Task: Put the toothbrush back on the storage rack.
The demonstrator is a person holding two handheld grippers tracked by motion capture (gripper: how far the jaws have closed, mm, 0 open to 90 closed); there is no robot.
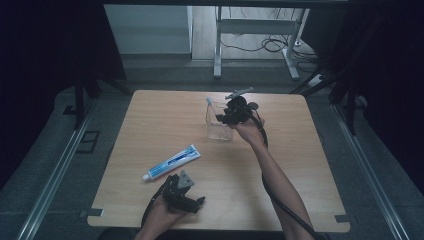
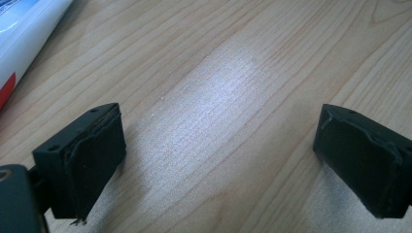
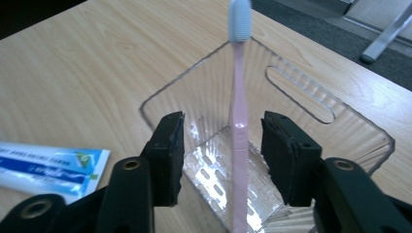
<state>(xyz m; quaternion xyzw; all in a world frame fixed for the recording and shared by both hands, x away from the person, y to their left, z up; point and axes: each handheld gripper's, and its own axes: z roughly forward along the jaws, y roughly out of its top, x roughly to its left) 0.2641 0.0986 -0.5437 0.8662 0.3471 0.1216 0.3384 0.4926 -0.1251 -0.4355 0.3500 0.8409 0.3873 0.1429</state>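
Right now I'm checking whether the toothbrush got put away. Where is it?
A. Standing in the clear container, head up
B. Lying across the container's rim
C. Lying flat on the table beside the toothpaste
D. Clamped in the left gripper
A: the pink toothbrush stands in the clear container, bristles on top, between the right gripper's open jaws, which do not press on it.
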